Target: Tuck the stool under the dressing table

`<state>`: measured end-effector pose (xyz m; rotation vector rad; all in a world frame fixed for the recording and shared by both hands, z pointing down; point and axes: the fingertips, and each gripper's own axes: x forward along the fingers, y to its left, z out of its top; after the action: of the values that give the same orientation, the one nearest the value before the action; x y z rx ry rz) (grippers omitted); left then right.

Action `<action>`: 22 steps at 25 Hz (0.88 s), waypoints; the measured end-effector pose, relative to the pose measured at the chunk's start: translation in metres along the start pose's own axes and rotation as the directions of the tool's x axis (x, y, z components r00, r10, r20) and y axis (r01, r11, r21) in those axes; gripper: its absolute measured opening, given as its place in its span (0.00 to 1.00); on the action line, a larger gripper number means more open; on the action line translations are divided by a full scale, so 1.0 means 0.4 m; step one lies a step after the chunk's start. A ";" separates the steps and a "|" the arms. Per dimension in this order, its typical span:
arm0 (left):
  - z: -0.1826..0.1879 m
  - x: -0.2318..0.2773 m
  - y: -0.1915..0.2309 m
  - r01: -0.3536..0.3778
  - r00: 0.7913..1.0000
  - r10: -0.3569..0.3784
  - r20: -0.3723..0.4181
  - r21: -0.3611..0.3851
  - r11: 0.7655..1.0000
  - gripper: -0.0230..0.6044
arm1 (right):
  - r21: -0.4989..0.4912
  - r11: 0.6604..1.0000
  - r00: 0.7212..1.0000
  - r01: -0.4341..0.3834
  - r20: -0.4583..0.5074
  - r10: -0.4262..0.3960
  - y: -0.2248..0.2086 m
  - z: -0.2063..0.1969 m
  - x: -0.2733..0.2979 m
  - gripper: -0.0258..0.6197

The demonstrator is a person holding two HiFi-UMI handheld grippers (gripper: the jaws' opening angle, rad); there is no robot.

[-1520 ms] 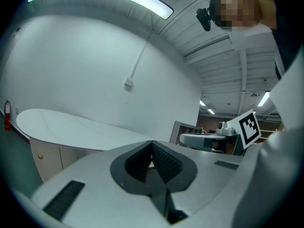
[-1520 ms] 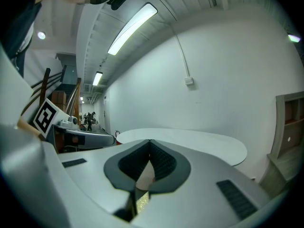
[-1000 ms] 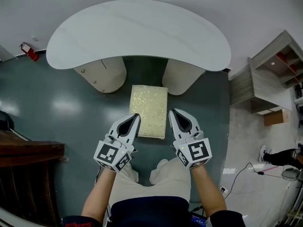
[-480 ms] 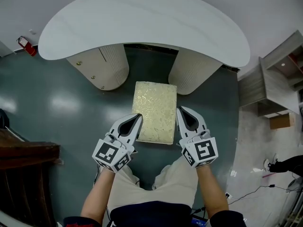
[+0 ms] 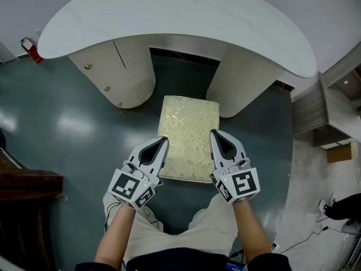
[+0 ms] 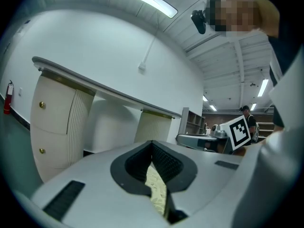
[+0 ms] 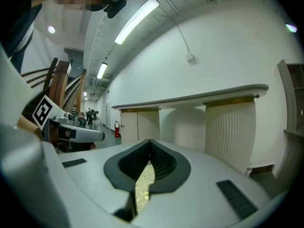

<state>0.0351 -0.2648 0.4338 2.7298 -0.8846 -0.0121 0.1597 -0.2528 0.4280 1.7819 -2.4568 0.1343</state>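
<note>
Far left: a red fire extinguisher stands against the wall. Below it, dark wooden furniture sits at the frame edge. The floor is grey-green and glossy.

Dressing table: a white curved top spans the upper frame on two cream ribbed pedestals. The left pedestal carries small round knobs. The right pedestal is plain ribbed. There is an open gap between them.

Left gripper: jaws pressed fully together, nothing gripped. Its own view shows only a sliver of patterned cushion through the slit under the pads. The tip lies alongside the near half of the stool's left edge; contact cannot be confirmed.

Stool: rectangular, with a cream-gold patterned cushion. It stands on the floor before the gap, long axis pointing into it. The far end is about level with the pedestal fronts. The rest sits out from under the top, toward the person.

Right gripper: jaws likewise closed tight and empty. The tip is at the stool's right edge, opposite the left one; contact unclear.

The person's light trousers are just behind the stool.

Far right: a wooden shelving unit, with a cardboard box below it.
</note>
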 end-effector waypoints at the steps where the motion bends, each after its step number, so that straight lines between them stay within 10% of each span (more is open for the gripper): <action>1: -0.016 0.001 0.004 -0.002 1.000 0.002 0.003 0.001 1.000 0.05 | 0.001 1.000 1.000 -0.001 0.005 0.001 -0.003 -0.018 0.003 0.06; 22: -0.242 0.015 0.035 0.035 0.998 -0.039 0.047 0.077 0.996 0.05 | -0.055 0.998 0.998 0.025 0.053 -0.022 -0.024 -0.239 -0.001 0.06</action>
<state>0.0407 -0.2546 0.5309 2.8282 -0.8640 -0.0528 0.1719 -0.2428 0.5227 1.8135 -2.4479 0.0171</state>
